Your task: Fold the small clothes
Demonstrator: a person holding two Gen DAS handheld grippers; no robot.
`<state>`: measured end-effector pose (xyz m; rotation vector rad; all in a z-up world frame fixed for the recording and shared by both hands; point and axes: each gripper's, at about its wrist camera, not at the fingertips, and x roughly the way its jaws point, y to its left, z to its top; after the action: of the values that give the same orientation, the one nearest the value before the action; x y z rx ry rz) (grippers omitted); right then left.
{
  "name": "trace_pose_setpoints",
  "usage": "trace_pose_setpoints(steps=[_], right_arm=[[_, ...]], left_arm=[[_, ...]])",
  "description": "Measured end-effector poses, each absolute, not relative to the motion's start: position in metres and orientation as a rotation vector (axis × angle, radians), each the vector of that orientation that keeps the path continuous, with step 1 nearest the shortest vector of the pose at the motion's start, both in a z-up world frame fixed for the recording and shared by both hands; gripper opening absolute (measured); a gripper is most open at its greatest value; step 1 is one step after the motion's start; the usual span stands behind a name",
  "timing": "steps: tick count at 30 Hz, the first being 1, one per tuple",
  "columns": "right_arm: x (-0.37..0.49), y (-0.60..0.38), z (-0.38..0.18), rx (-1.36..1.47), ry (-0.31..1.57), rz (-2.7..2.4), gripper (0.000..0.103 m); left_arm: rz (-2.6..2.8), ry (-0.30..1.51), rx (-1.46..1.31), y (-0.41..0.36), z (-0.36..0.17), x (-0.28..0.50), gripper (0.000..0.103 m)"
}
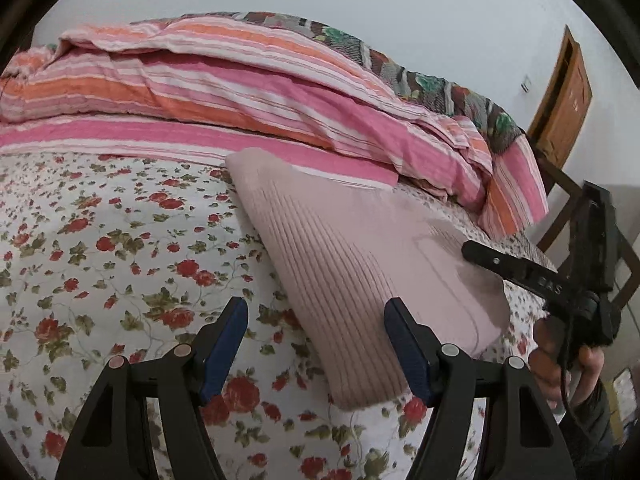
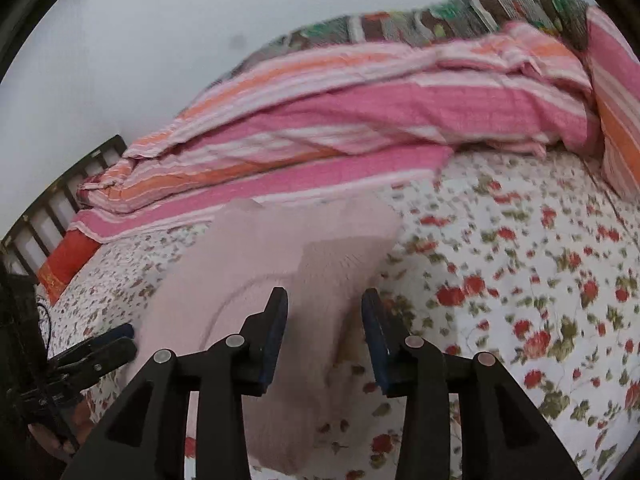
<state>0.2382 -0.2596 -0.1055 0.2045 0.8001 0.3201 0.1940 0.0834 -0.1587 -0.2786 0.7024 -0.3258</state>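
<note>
Both claws, left (image 1: 316, 344) and right (image 2: 324, 336), gape empty over the pink garment's (image 1: 360, 248) near edge.

The right gripper (image 2: 324, 336) hangs with its jaws apart over a folded pale pink garment (image 2: 280, 264) lying on the floral bedsheet (image 2: 520, 280), a striped pink quilt (image 2: 360, 120) bunched behind and the left gripper (image 2: 108, 344) at the garment's left edge.
</note>
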Motion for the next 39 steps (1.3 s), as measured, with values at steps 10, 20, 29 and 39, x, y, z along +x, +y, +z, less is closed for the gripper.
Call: trace_pose_setpoints(steps=[10, 20, 29, 39], right_arm=[[0.218, -0.293, -0.103, 0.179, 0.783, 0.307, 0.04], [0.222, -0.297, -0.105, 0.268, 0.794, 0.359, 0.04], [0.271, -0.25, -0.12, 0.298, 0.876, 0.41, 0.049], [0.317, -0.217, -0.101, 0.237, 0.846, 0.52, 0.011]], left_arm=[[-0.466, 0.711, -0.144, 0.058, -0.148, 0.166, 0.068], [-0.412, 0.735, -0.088, 0.049, -0.165, 0.165, 0.035], [-0.433, 0.727, -0.145, 0.079, -0.168, 0.167, 0.027], [-0.52, 0.634, -0.295, 0.105, -0.153, 0.157, 0.065]])
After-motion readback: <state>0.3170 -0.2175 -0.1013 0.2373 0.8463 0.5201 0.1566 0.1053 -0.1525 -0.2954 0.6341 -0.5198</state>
